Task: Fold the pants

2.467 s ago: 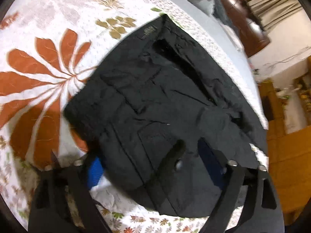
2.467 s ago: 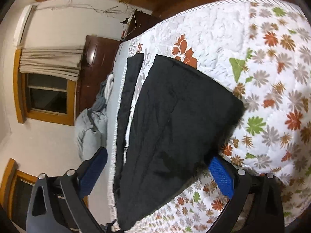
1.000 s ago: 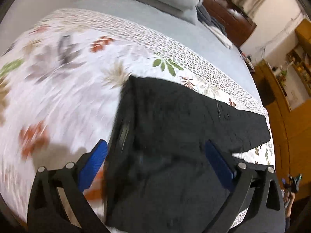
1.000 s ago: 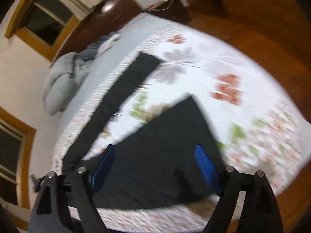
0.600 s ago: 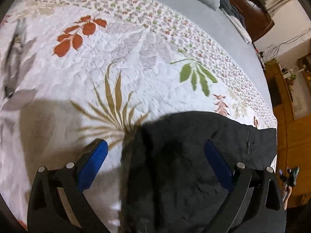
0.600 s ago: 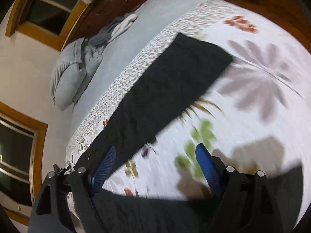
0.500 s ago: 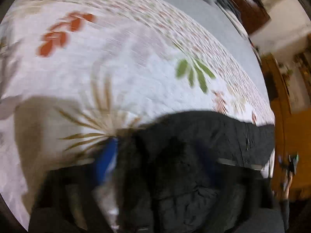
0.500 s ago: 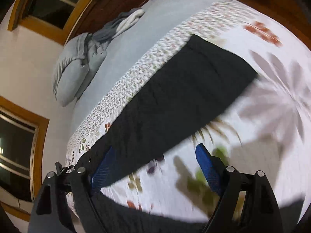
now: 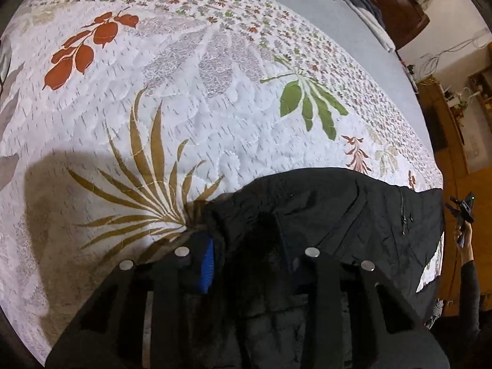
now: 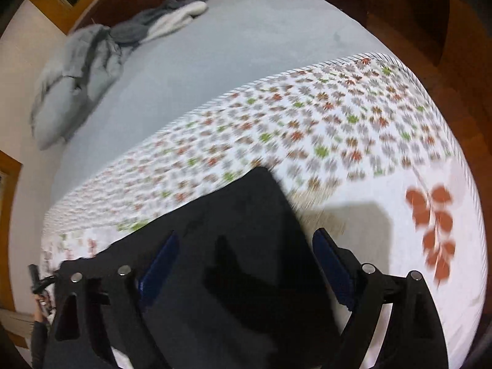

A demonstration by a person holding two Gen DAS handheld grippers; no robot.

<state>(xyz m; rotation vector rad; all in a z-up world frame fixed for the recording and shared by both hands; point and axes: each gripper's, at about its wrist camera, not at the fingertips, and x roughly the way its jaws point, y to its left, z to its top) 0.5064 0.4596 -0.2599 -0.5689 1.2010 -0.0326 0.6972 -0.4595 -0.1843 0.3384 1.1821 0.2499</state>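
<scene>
The black pants (image 9: 353, 215) lie flat on a floral quilt (image 9: 184, 92). My left gripper (image 9: 249, 261) points down at their near-left corner. Its jaws are closing, and bunched black cloth fills the gap between them. The left blue pad (image 9: 206, 261) presses on the cloth's edge, while the other pad is hidden behind fabric. In the right wrist view my right gripper (image 10: 246, 267) hovers over the squared end of the pants (image 10: 246, 209). Its jaws are wide and opening, and the cloth lies below them, untouched by the blue pads (image 10: 332, 270).
The quilt (image 10: 338, 123) covers the near part of a bed with a grey sheet (image 10: 246, 30). A grey pillow and bundled clothes (image 10: 70, 86) lie at the head. Wooden floor (image 10: 461, 46) runs past the bed's edge. A person's hand with a small device (image 9: 462, 215) is at the side.
My left gripper dropped onto the pants' corner and its jaws went from wide to narrow around the cloth. My right gripper swept across the bed and now hangs over the pants' end.
</scene>
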